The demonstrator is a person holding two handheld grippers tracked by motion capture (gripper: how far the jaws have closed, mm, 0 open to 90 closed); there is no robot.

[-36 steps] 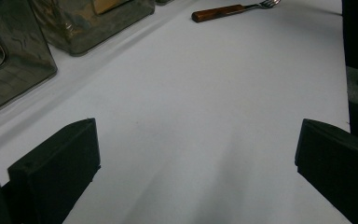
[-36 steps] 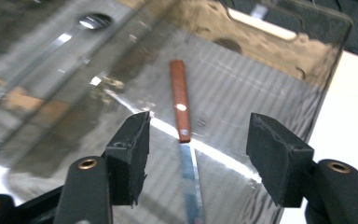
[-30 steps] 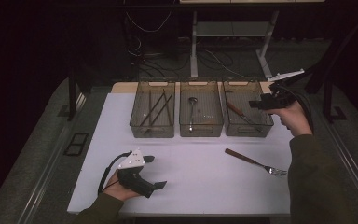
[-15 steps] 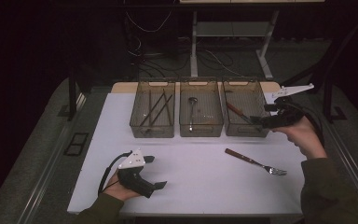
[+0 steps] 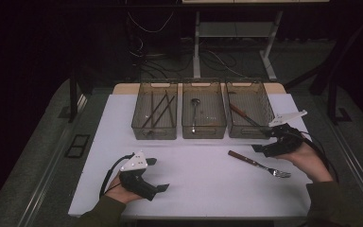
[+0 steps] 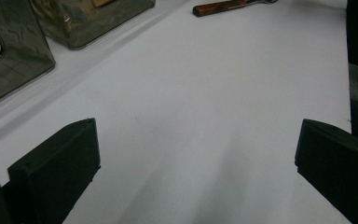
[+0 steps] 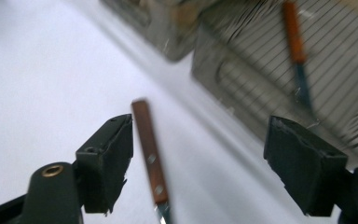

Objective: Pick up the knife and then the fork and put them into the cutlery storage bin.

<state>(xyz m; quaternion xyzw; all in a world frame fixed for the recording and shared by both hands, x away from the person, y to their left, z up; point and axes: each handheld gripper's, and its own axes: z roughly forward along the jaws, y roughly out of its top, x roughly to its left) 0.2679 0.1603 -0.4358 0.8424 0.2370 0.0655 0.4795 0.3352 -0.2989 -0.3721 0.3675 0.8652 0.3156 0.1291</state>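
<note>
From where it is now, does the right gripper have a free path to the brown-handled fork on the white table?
Probably yes. The right gripper hovers just beside the brown-handled fork with its jaws open, the handle lies between them, and nothing lies on the white table around it.

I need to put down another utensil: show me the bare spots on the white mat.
Free: the wide middle between the left gripper and the fork, and the left strip before the chopstick bin. Crowded: the back row of bins and the right side, where the right gripper hovers by the fork.
</note>
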